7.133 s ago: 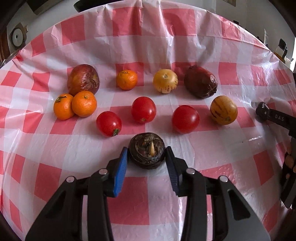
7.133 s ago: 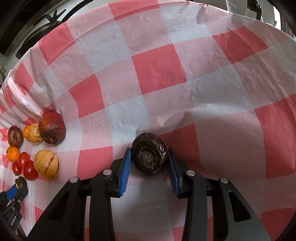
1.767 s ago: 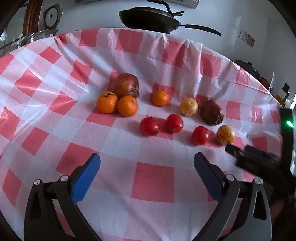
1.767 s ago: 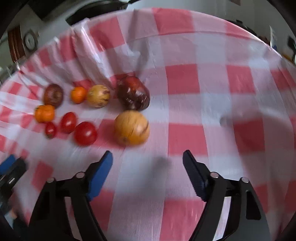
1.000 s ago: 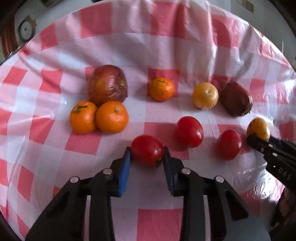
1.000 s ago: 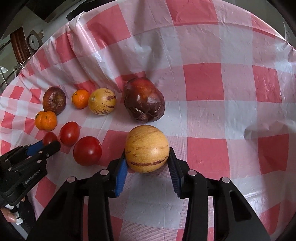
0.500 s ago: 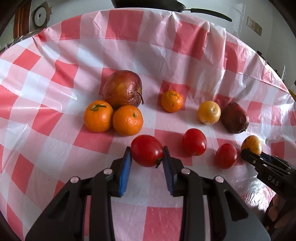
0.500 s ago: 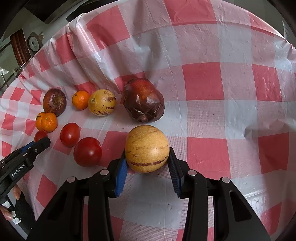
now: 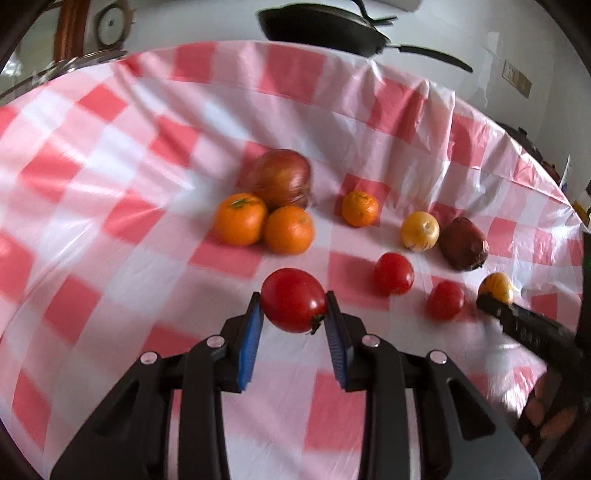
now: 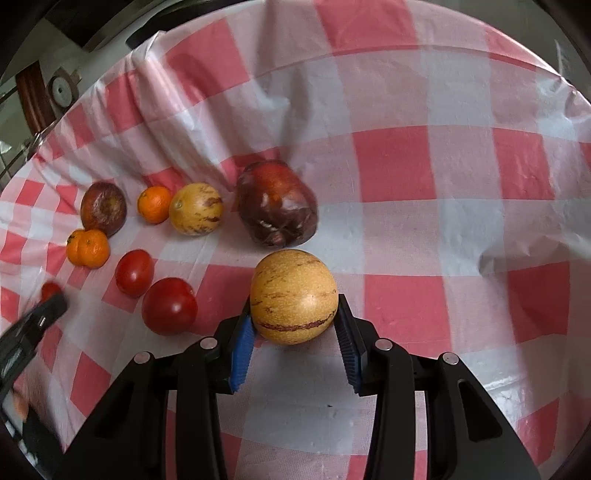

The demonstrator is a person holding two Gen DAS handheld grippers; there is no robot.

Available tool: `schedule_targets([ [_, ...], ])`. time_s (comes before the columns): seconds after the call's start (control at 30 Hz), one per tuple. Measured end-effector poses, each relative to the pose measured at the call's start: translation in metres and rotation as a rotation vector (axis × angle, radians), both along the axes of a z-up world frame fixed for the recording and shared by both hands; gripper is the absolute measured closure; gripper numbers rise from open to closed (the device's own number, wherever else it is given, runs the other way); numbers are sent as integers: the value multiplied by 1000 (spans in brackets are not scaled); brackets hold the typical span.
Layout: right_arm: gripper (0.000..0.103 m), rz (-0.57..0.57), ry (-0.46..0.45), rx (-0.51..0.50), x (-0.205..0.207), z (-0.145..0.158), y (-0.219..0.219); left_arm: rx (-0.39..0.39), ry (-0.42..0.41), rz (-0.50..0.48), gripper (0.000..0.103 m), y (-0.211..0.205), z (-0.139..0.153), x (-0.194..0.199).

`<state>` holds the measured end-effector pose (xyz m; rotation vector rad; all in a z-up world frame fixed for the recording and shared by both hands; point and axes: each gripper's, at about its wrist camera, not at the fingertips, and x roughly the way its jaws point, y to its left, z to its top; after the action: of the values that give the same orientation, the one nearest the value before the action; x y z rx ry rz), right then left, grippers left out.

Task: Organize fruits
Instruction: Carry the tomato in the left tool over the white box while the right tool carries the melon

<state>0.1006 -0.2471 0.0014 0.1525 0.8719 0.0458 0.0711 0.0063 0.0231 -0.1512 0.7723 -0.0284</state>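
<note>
While the left tongs (image 9: 293, 314) clamp a red tomato (image 9: 293, 300) between their blue pads (image 9: 251, 347), the tomato sits near the middle of the left wrist view, above the red-and-white checked cloth (image 9: 110, 221) that covers the desk. Whether it is lifted clear of the cloth is hard to tell. Beyond it, two oranges (image 9: 264, 225) lie touching each other, with a big reddish-brown fruit (image 9: 282, 177) right behind them. A smaller orange (image 9: 359, 208) sits to the right, then a yellow fruit (image 9: 420, 231) and a dark maroon fruit (image 9: 463, 243) just beside it. Two more tomatoes (image 9: 393, 273) rest nearer, right of the held one.

Over on the right, the right tongs (image 10: 295, 325) grip a yellow striped melon (image 10: 293, 295) on both sides with their blue pads (image 10: 242, 347). It sits low against the cloth; whether it touches is unclear. The dark maroon fruit (image 10: 277, 203) lies just beyond it, and a tomato (image 10: 169, 305) rests on the cloth to its left. The left tongs (image 10: 44, 314) show blurred at the left edge of this view. A black pan (image 9: 325, 31) hangs at the far wall.
</note>
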Motion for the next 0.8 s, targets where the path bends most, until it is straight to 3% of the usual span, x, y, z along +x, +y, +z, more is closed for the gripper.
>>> schedule_targets([
  [0.17, 63, 15, -34, -54, -15, 15, 16, -23, -24, 43, 70, 22, 13, -64],
  [0.27, 63, 82, -79, -84, -54, 37, 49, 3, -65, 62, 70, 44, 25, -124],
  [0.37, 63, 203, -132, -127, -122, 56, 102, 35, -73, 72, 70, 70, 29, -172],
  [0.5, 63, 362, -142, -80, -202, 61, 167, 48, -73, 108, 70, 113, 34, -231],
  [0.8, 63, 673, -127, -38, -299, 69, 288, 52, -54, 274, 69, 222, 23, -350],
])
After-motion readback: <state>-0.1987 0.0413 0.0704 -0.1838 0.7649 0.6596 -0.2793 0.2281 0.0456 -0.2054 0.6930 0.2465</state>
